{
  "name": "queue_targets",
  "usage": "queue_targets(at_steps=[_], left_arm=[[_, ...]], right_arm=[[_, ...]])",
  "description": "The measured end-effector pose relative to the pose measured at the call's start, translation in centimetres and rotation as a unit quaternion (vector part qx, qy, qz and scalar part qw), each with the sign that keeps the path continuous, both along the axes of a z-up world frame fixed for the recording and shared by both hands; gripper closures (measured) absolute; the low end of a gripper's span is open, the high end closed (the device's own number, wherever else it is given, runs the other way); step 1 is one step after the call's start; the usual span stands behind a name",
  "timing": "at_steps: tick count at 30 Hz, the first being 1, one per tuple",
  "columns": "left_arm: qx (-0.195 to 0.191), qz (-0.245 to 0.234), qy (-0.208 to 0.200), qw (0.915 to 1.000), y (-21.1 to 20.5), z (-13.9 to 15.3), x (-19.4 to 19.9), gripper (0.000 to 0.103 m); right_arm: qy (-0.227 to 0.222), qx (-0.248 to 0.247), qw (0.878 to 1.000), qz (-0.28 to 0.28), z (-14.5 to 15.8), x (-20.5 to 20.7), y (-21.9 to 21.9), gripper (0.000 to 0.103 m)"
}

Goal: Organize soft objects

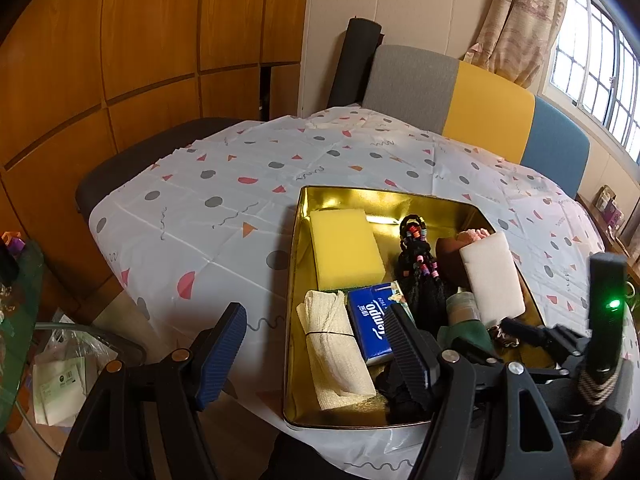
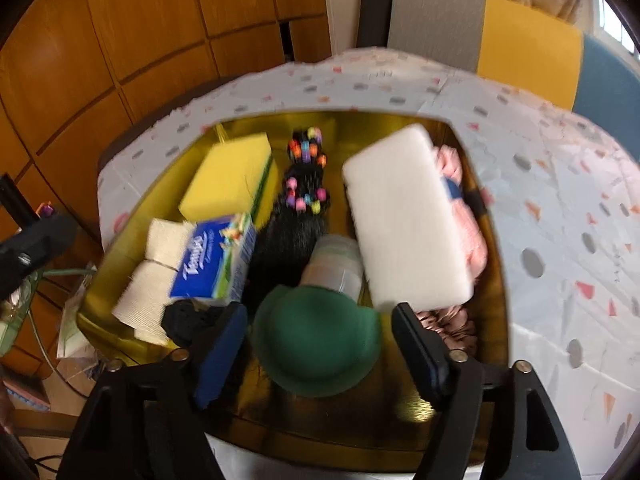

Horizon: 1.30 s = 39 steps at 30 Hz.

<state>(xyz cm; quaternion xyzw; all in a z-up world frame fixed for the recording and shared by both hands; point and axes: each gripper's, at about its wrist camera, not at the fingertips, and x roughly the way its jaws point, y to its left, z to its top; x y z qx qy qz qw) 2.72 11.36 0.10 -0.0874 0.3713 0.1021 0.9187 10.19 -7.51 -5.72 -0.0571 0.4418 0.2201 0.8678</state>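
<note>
A gold tin (image 1: pixel 296 240) on the patterned tablecloth holds a yellow sponge (image 1: pixel 346 248), a white sponge (image 1: pixel 492 276), a blue tissue pack (image 1: pixel 374 320), a folded white cloth (image 1: pixel 332 340) and a black beaded braid (image 1: pixel 420 268). My left gripper (image 1: pixel 316 320) hangs open above the tin's near left corner, with nothing held. In the right wrist view my right gripper (image 2: pixel 320 320) is open low in the tin (image 2: pixel 496 320). A green felt hat (image 2: pixel 316 344) lies between its fingers, and the pads stand apart from it. The white sponge (image 2: pixel 404 216) leans over a pink knit piece (image 2: pixel 468 232).
A pale roll (image 2: pixel 336 264), a brown satin scrunchie (image 2: pixel 448 320) and a black fabric piece (image 2: pixel 188 320) crowd the tin's near end. A grey, yellow and blue bench back (image 1: pixel 488 112) stands beyond the table. Wooden cabinets (image 1: pixel 120 60) line the left. Clutter (image 1: pixel 60 380) sits below the table's left edge.
</note>
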Motion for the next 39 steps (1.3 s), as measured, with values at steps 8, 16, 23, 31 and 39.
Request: queue_targets(at_steps=[8,16,23,31,39], left_arm=[[-0.001,0.007,-0.016,0.9998,-0.4,1.1,-1.3,0.031],[0.034,0.028,-0.043,0.9981,-1.9,2.4,-3.3,0.031],[0.044,0.038,-0.049,0.9971,-2.7,2.6,-4.3,0.031],[0.042,0.046,-0.052,0.9967,-2.6,2.6,-4.5,0.031],[0.042,0.049,-0.053,0.9965,-2.5,2.6,-4.6,0.031]], right_arm=[[-0.060,-0.008,0.998,-0.028,3.4,-2.8,-0.5,0.010],[-0.116,-0.024,0.989,-0.086,5.7,-6.2,-1.5,0.002],[-0.139,-0.014,0.984,-0.109,7.6,-7.6,-1.9,0.001],[-0.139,-0.010,0.984,-0.112,7.7,-7.8,-1.6,0.001],[-0.139,-0.010,0.984,-0.111,7.6,-7.8,-1.4,0.001]])
